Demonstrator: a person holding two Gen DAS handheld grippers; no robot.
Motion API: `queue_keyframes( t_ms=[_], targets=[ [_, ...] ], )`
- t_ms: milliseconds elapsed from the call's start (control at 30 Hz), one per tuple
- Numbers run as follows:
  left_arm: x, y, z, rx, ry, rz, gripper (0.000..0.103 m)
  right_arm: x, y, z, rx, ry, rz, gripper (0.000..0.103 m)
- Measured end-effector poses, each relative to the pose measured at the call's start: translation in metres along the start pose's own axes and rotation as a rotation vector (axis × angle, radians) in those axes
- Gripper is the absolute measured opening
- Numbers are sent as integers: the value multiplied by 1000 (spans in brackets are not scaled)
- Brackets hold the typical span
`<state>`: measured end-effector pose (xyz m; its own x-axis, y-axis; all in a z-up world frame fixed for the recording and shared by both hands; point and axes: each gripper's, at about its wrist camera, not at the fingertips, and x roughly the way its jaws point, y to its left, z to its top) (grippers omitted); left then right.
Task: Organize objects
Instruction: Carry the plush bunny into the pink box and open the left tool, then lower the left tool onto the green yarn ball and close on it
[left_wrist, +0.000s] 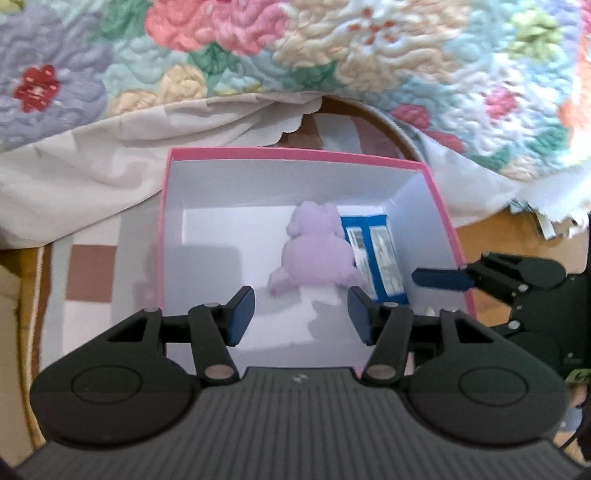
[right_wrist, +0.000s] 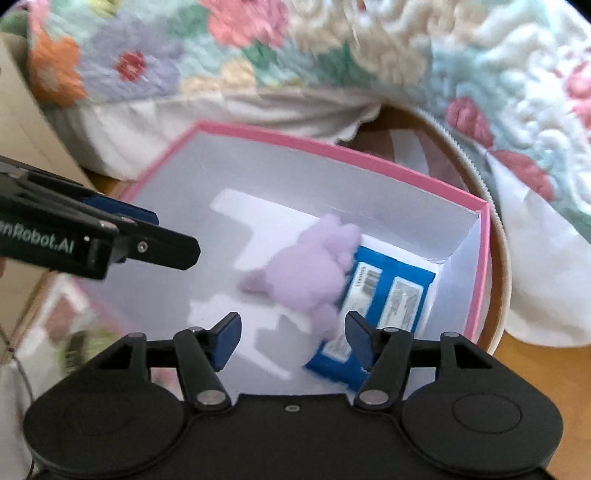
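Both the left gripper (left_wrist: 301, 314) and right gripper (right_wrist: 291, 338) were wide apart and held nothing over the pink box (left_wrist: 295, 153), where the purple bunny (left_wrist: 316, 249) lay touching a blue packet (left_wrist: 376, 254) at its 3 o'clock, with a flowery blanket (left_wrist: 258, 44) at 12 o'clock.

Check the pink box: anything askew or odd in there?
Mildly. In the pink box, the purple plush lies partly over the blue packet, both crowded to one side, the packet skewed to the walls. No damage or spill visible. Both tools are open and empty.
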<state>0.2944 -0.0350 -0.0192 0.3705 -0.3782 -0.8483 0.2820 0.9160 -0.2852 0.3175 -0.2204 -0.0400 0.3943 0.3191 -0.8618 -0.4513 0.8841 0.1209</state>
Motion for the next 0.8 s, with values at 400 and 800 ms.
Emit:
queue_keyframes(
  t_ms=[400, 800],
  targets=[
    [-103, -8, -44, 10, 65, 57, 56, -126, 71, -19, -163, -166, 64, 80],
    [-147, -23, -84, 5, 141, 98, 61, -162, 128, -50, -267, -157, 173, 94]
  ],
)
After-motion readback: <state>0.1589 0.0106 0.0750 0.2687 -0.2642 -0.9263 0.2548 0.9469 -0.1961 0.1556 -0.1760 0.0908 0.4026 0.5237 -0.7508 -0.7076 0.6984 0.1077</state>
